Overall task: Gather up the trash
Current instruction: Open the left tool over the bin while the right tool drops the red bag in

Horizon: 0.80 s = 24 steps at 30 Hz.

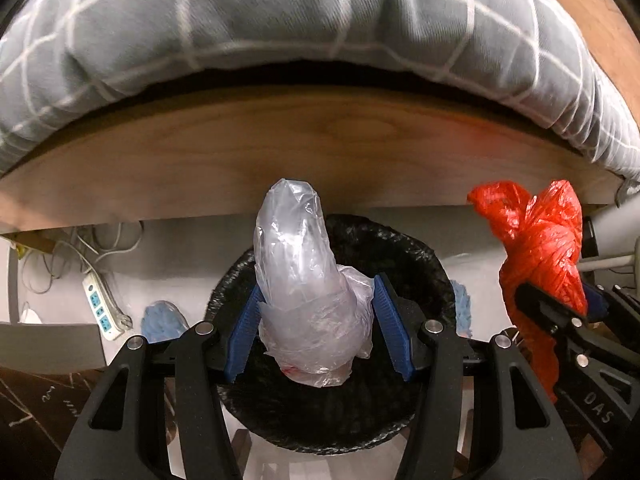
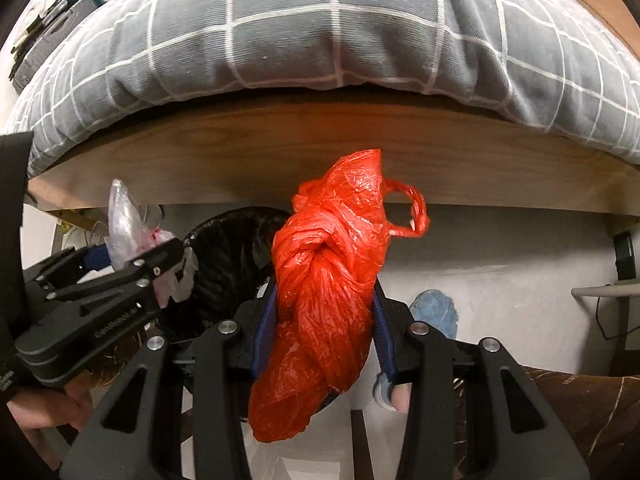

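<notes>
Both pieces of trash are already picked up and hang over the drop-off, so the step in hand looks like the delivery. The left gripper [image 1: 316,328] is clamped on a crumpled clear plastic bag [image 1: 304,280], its blue pads pressing the wad from both sides, and from its own camera the bag sits right over the mouth of the black-lined trash bin [image 1: 416,248] on the floor beside the bed. The right gripper [image 2: 326,332] pinches a knotted red plastic bag [image 2: 332,280] with its jaws set narrow around the bundle; the bag's loop handle sticks out toward the wooden bed frame [image 2: 480,168]. From that side the bin shows to the left of the red bag, not squarely under it, so I'd judge the clear bag better lined up than the red one. Next, the left gripper should open and let its bag fall into the liner, while the right one needs to shift toward the bin's opening before letting go, or the red bag may catch the rim or land on the floor near the blue slipper [image 2: 436,312]. The grey checked quilt [image 1: 280,32] overhangs the frame above.
</notes>
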Available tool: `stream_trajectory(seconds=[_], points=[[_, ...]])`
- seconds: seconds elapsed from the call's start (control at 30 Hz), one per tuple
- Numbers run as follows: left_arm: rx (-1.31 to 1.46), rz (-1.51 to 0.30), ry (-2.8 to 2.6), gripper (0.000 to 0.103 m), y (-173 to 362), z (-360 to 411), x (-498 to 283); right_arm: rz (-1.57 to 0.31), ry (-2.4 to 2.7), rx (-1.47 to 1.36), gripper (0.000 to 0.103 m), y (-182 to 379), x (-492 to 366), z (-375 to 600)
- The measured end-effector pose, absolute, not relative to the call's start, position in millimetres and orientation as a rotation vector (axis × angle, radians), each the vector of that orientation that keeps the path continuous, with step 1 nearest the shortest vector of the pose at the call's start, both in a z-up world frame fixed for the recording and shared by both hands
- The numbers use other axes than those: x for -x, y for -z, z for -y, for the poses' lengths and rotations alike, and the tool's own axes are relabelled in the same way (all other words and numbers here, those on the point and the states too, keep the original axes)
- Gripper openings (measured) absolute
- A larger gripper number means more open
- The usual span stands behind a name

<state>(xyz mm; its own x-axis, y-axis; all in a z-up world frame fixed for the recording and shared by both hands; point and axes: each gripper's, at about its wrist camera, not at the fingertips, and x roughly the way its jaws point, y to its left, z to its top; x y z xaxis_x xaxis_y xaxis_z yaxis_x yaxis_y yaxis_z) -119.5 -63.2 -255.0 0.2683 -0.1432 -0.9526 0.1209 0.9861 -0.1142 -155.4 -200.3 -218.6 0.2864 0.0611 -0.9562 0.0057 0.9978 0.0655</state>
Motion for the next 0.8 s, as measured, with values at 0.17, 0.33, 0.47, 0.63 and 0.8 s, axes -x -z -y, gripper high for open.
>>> stream_trajectory(seconds=[0.17,0.33,0.47,0.63,0.8], points=[[0.016,-1.305,0.193,0.056,262.5,68.4,117.4,-1.299,-0.026,-0.066,0.04,230.9,156.2,206.1],[-0.025,-1.273,0.173,0.076,256.5,69.5,117.5,-1.29,-0.037,-0.056,0.04,230.1,153.0,197.8],[-0.026,-1.251,0.153,0.087,249.0,60.3,119.1,-1.276,-0.055,-0.043,0.04,224.9,150.3,186.6],[-0.026,-1.231,0.11,0.097,242.1,37.5,121.6,-1.269,-0.092,-0.029,0.04,222.3,147.6,167.9],[0.008,-1.238,0.07,0.097,242.7,7.3,125.0,-1.265,-0.141,-0.005,0.04,218.9,142.1,141.3]])
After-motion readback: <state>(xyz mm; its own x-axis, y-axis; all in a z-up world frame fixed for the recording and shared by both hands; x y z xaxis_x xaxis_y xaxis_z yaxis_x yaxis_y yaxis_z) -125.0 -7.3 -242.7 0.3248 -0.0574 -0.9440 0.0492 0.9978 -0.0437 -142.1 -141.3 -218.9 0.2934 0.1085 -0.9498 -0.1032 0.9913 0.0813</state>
